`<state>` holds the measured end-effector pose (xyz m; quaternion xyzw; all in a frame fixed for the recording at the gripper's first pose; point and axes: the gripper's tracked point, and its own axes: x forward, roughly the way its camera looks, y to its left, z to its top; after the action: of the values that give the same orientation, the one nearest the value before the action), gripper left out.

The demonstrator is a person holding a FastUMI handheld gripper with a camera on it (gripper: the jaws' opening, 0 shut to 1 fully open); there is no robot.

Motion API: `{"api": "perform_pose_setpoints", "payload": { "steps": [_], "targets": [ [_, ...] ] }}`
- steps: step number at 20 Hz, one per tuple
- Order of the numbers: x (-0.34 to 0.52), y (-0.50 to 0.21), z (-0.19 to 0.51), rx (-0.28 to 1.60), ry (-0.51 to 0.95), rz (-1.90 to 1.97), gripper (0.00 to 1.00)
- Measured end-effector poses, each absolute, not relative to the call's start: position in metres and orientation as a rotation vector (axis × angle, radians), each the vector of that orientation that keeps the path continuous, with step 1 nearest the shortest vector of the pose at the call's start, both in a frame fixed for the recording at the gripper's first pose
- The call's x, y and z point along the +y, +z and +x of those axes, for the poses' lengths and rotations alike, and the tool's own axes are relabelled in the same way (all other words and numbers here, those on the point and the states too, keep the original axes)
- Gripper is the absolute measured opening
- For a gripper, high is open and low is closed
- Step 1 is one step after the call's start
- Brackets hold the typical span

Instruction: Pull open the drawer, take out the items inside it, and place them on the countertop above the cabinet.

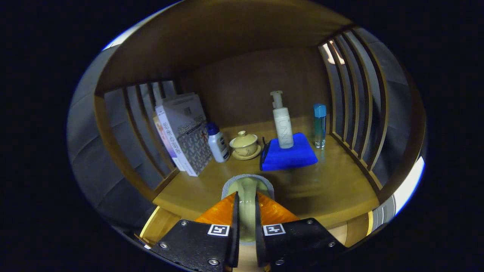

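Two fingers of the hand-held gripper (246,204) are clamped on a pale glazed item (247,189), its long axis running straight ahead between them, low over the counter (332,189); bare wood lies just beyond, short of the blue cloth (289,158).

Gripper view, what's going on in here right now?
The handheld tongs are shut on a pale, cream-coloured item, holding it just above the wooden countertop. Beyond them stand books, a small white bottle, a lidded teacup on a saucer, a pump bottle on a folded blue cloth, and a blue-capped bottle. The item looks about to be set down.
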<state>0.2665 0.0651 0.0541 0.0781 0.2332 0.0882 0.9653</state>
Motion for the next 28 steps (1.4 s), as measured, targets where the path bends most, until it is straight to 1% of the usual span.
{"api": "perform_pose_setpoints", "payload": {
  "steps": [6,8,10,11,12,14,17,18,21,24,28],
  "targets": [
    [0.052,0.035,0.297,0.495,0.078,0.179,0.2],
    [0.046,0.031,0.306,0.503,0.042,0.196,0.22],
    [0.039,0.017,0.308,0.534,0.007,0.176,0.26],
    [0.037,0.01,0.309,0.549,-0.005,0.156,0.3],
    [0.03,0.005,0.306,0.564,-0.012,0.12,0.35],
    [0.028,0.008,0.304,0.534,-0.013,0.097,0.57],
    [0.026,0.031,0.293,0.417,-0.018,0.092,0.91],
    [0.026,0.042,0.287,0.367,-0.015,0.096,0.94],
    [0.037,0.066,0.254,0.264,0.037,0.147,0.95],
    [0.039,0.069,0.22,0.245,0.057,0.148,0.95],
    [0.027,0.076,0.183,0.162,0.002,0.119,0.95]
  ]
}}
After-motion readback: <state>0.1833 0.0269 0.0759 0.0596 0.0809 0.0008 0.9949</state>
